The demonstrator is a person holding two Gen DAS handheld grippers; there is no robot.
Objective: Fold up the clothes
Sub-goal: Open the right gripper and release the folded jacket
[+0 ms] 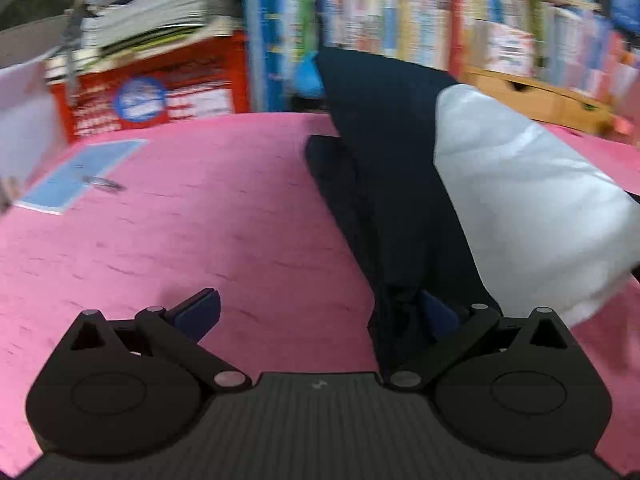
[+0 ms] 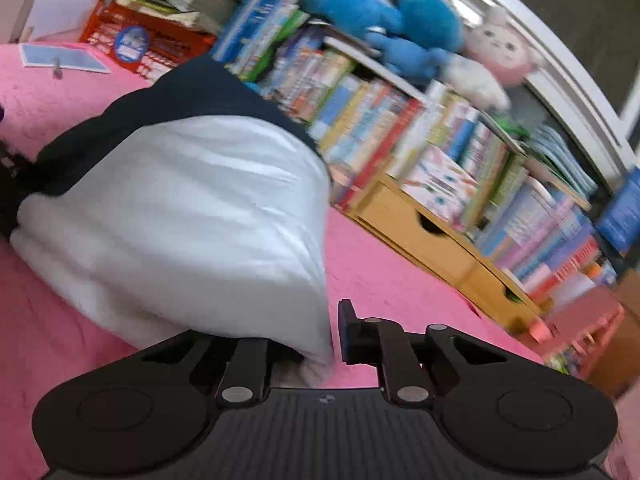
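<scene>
Through my left wrist camera, my left gripper has its jaws wide apart over the pink tabletop. The left finger stands clear over bare pink; the right one is half buried in the dark navy part of the garment, whose fabric drapes over it and rises toward the far side. Nothing is squeezed between the two. To the right of the navy lies the white part, bunched and lifted. Far left on the table lies a blue booklet with a small clip on it (blurred), and behind it a red crate under a stack of papers.

Through my right wrist camera, my right gripper has its jaws together on the white cloth's near edge: the right finger is plain to see, the left one is covered by fabric. The garment spreads to the left and far from me, white near, navy beyond. On the right stand a wooden drawer unit and rows of books, with blue plush toys on top.
</scene>
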